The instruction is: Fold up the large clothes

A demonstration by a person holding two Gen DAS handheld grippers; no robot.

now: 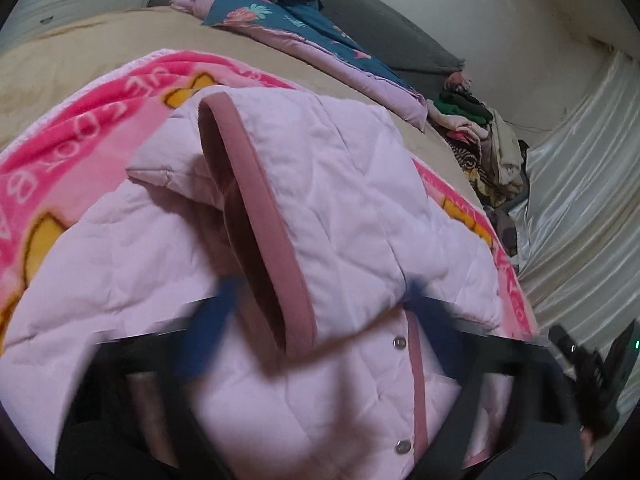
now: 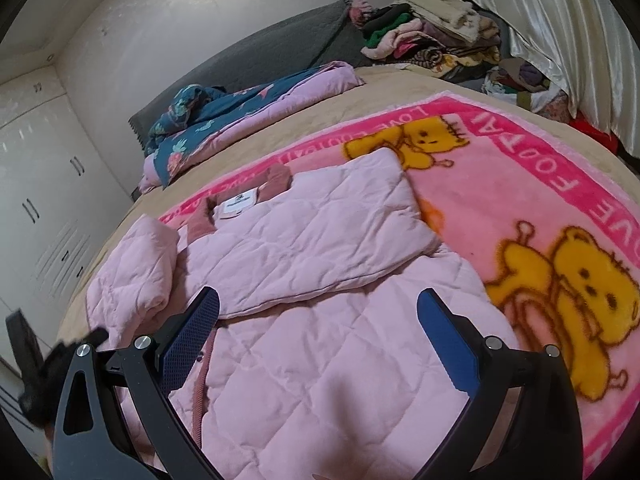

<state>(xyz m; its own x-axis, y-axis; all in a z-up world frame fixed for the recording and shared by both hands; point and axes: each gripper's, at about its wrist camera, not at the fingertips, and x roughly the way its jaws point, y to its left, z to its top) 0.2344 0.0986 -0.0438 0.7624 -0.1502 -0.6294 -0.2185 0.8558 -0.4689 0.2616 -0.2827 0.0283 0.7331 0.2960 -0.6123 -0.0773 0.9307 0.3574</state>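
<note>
A pale pink quilted jacket (image 2: 320,272) with dusty-rose trim lies on a pink bear-print blanket (image 2: 560,216) on the bed. One panel is folded across its upper body. In the left wrist view the jacket (image 1: 320,184) fills the frame, with a rose-edged sleeve cuff (image 1: 256,216) and snap buttons (image 1: 399,343) showing. My left gripper (image 1: 320,312) is open and motion-blurred just above the jacket. My right gripper (image 2: 320,332) is open, its blue pads hovering over the jacket's lower part. Neither holds cloth.
A blue floral and lilac quilt (image 2: 240,120) lies near the grey headboard (image 2: 280,48). A pile of mixed clothes (image 2: 432,40) sits at the bed's far corner by a satin curtain (image 2: 560,40). White wardrobe doors (image 2: 48,208) stand at the left.
</note>
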